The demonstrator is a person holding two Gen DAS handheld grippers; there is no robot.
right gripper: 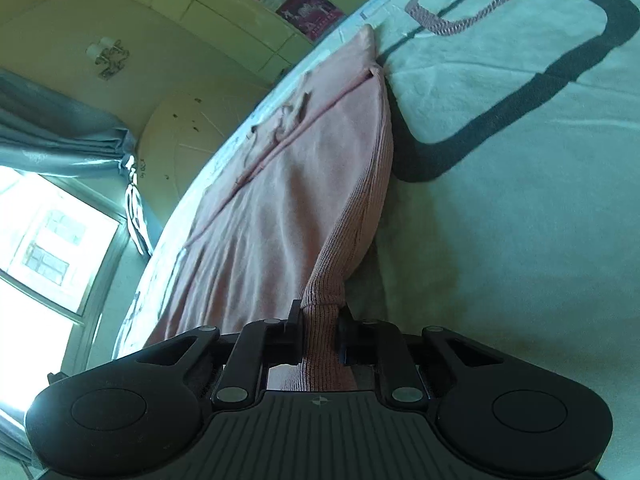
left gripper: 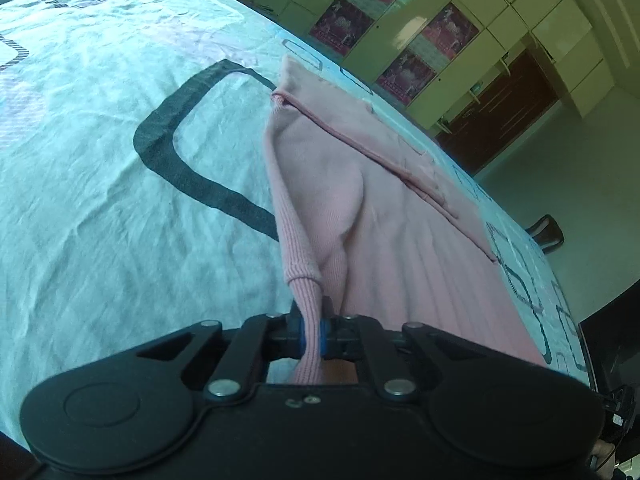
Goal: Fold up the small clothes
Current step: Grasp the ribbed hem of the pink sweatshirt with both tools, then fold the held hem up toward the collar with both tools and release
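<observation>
The left gripper is seen pressed together on a bunched, ribbed edge of the pink garment, the knit being pinched between its blue-padded fingers and drawn up into a narrow neck that runs back through the jaws. The right gripper is likewise clamped on a ribbed edge of the same garment, which is squeezed between its black fingers and passes behind them toward the gripper body. From both pinch points the cloth is pulled taut and lifted, so that a ribbed band rises from the bed toward each gripper while the rest of the garment is spread flat beyond. A raised seam or folded hem is seen running across the garment in the left wrist view. The garment is laid along one edge of the bed, on a pale bedsheet printed with dark rounded-rectangle outlines; one such outline lies just beside the garment's ribbed side. Past the bed's edge, a wall of pale cupboards with pink posters is shown in the left wrist view, and a bright window with a grey curtain in the right wrist view.
</observation>
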